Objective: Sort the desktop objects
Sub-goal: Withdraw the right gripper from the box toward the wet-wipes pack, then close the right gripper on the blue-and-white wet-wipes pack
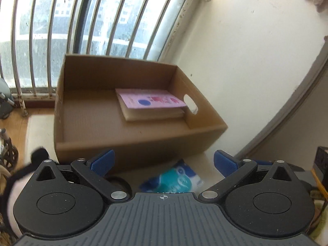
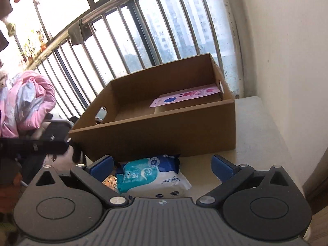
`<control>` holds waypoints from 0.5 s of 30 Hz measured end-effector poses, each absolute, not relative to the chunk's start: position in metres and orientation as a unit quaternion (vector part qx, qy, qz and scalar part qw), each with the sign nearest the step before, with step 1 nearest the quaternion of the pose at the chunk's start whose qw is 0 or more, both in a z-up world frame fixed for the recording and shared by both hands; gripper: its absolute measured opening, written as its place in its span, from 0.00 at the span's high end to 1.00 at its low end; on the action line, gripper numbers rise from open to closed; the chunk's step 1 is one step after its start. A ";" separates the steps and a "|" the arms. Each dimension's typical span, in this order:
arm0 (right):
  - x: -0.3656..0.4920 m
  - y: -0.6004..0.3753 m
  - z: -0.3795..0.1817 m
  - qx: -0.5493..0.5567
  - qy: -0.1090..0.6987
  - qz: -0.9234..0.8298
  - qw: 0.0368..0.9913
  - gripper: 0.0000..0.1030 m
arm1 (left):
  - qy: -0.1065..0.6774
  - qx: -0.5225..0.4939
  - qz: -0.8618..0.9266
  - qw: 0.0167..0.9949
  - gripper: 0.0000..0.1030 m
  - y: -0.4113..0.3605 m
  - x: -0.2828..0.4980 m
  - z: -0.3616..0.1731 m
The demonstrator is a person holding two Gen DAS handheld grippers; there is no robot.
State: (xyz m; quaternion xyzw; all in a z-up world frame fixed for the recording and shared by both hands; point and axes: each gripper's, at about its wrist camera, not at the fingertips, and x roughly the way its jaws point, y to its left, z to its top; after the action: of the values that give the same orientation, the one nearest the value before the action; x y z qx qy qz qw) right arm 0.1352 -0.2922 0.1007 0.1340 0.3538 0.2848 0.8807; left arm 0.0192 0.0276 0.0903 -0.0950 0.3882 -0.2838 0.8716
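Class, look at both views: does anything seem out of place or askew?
The pink book lies flat inside the cardboard box. The wipes pack sits outside it, on the table, unsorted. Nothing looks spilled or damaged.

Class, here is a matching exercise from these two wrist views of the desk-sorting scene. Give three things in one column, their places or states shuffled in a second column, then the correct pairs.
Things:
1. pink book
2. wet wipes pack
3. cardboard box
4. right gripper

Places or states:
A. on the table, in front of the box
B. open, holding nothing
C. lying inside the box
D. on the table by the barred window

Pairs: 1-C, 2-A, 3-D, 4-B
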 end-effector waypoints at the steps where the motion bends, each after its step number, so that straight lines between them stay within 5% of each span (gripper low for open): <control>1: 0.141 -0.295 0.095 0.155 0.356 0.289 0.875 0.00 | 0.392 -0.094 -0.297 0.866 0.00 0.023 0.013 0.082; 15: 0.203 -0.298 0.012 0.240 0.432 0.304 0.814 0.30 | 0.384 0.082 -0.297 0.870 0.01 -0.070 -0.019 -0.004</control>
State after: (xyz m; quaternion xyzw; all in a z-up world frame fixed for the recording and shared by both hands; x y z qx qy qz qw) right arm 0.2028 -0.2983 0.0123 0.2402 0.4322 0.3037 0.8144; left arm -0.0194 -0.0696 -0.0038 0.0818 0.3843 -0.2968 0.8704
